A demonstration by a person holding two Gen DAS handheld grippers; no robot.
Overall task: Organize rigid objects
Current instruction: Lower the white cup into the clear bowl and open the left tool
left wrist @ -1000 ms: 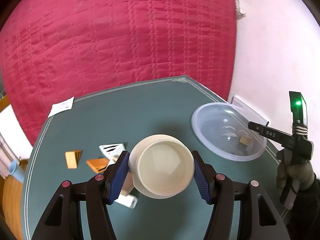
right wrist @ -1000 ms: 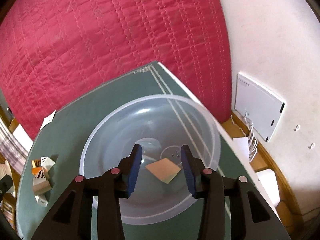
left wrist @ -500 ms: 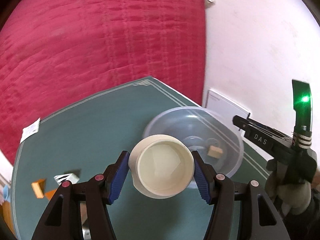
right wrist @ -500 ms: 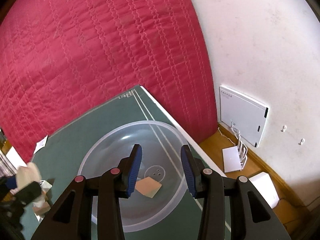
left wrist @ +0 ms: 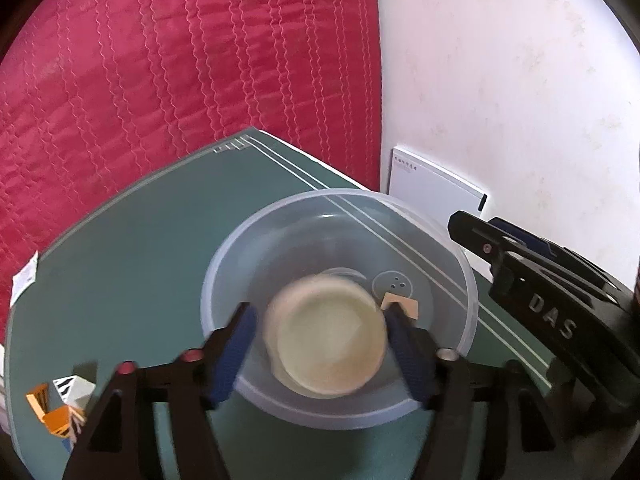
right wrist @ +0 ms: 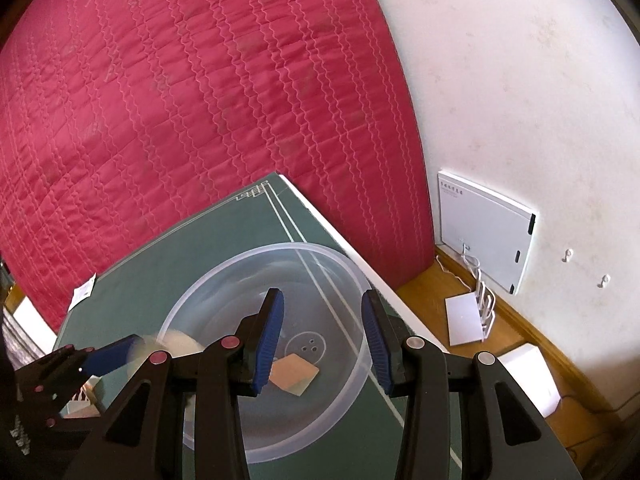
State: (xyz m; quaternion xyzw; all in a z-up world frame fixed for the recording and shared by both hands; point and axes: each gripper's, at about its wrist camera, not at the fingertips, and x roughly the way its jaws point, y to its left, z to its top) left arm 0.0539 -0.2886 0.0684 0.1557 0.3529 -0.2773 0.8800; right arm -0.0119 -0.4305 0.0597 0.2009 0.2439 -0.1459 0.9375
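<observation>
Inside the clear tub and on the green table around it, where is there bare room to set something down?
Bare green table runs from the clear tub to the paper slip and the far corner. Inside the tub, the far half is bare. Crowded: the near half, with the cream bowl, left gripper and tan tile, and the small boxes.

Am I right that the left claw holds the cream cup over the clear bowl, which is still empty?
Not quite: the clear bowl is not empty. The right wrist view shows a tan card on its bottom. The left claw does hold the cream cup over it.
</observation>
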